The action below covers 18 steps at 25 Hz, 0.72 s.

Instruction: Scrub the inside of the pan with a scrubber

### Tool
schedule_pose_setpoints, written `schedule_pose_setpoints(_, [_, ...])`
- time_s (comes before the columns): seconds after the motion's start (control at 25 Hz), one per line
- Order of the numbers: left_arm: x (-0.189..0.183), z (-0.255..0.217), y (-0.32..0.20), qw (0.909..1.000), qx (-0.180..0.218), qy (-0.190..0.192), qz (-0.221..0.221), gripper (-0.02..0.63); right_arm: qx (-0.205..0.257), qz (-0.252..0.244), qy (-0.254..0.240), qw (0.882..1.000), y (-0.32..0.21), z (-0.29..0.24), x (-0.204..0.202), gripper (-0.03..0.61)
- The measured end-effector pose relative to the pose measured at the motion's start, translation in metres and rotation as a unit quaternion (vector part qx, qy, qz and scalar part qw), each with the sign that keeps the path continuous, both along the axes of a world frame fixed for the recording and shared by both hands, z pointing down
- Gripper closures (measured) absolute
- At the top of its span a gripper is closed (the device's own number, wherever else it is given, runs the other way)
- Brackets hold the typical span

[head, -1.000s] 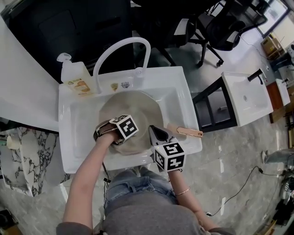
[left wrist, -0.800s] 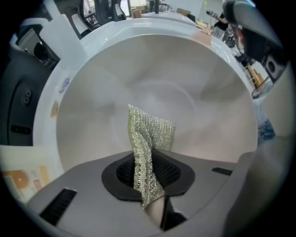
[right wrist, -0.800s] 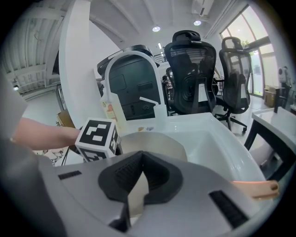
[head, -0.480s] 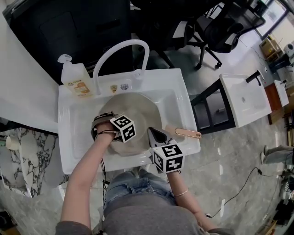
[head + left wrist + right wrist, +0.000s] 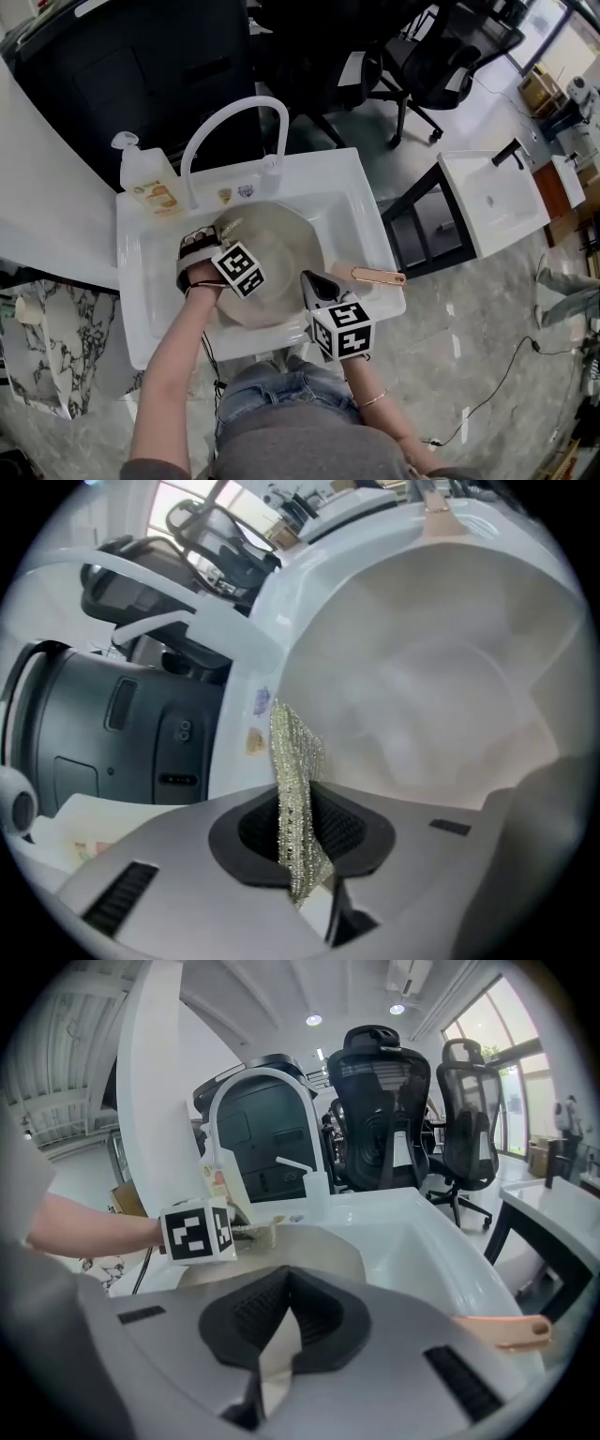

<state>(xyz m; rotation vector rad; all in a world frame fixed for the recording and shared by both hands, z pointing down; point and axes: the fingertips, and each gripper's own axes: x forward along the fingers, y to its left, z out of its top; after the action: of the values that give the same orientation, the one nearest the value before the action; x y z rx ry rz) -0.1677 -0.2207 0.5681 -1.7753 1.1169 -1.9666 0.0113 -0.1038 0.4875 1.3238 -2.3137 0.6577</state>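
Left gripper has slid toward the back of the sink, over the pan lying in the sink; right gripper is at the sink's front. Left gripper view: jaws clamped on the mesh scrubber beside the pan's inner wall. Right gripper view: jaws pinch the pan rim.

Marble floor, office chairs

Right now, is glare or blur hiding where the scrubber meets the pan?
Left gripper view: glittery silver mesh scrubber sharp, round beige pan interior pale, hazy. Head view: evenly lit, no glare, left gripper covers the contact. Right gripper view: strongly fisheye-bent, corners dark.
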Motion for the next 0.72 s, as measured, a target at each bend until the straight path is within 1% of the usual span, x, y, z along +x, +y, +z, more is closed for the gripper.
schedule_pose_setpoints(0.08, [0.005,-0.020,-0.009,0.9979,0.054,0.034,0.007,0.549,0.001,0.000,0.001,1.000,0.000,0.000,0.001,0.568])
schedule_pose_setpoints(0.2, [0.013,-0.046,-0.015,0.9888,0.119,0.089,0.016,0.549,0.005,0.002,0.003,1.000,-0.002,-0.001,0.002,0.568])
schedule_pose_setpoints(0.28, [0.018,-0.061,-0.013,0.9815,0.144,0.126,0.016,0.549,0.008,0.005,0.002,1.000,-0.002,-0.002,0.003,0.568])
schedule_pose_setpoints(0.4, [0.031,-0.078,-0.004,0.9687,0.156,0.193,0.009,0.549,0.014,0.008,-0.003,1.000,-0.004,-0.006,0.004,0.568])
schedule_pose_setpoints(0.48, [0.041,-0.088,0.002,0.9547,0.152,0.256,-0.009,0.549,0.023,0.012,-0.008,1.000,-0.006,-0.011,0.005,0.568])
schedule_pose_setpoints(0.56, [0.050,-0.096,0.008,0.9347,0.142,0.324,-0.032,0.549,0.034,0.017,-0.013,0.999,-0.009,-0.017,0.006,0.568])
schedule_pose_setpoints(0.6, [0.055,-0.100,0.011,0.9252,0.140,0.351,-0.038,0.549,0.040,0.020,-0.014,0.999,-0.010,-0.020,0.007,0.568])
schedule_pose_setpoints(0.72, [0.069,-0.112,0.022,0.9008,0.143,0.408,-0.037,0.549,0.057,0.028,-0.022,0.998,-0.013,-0.029,0.008,0.568])
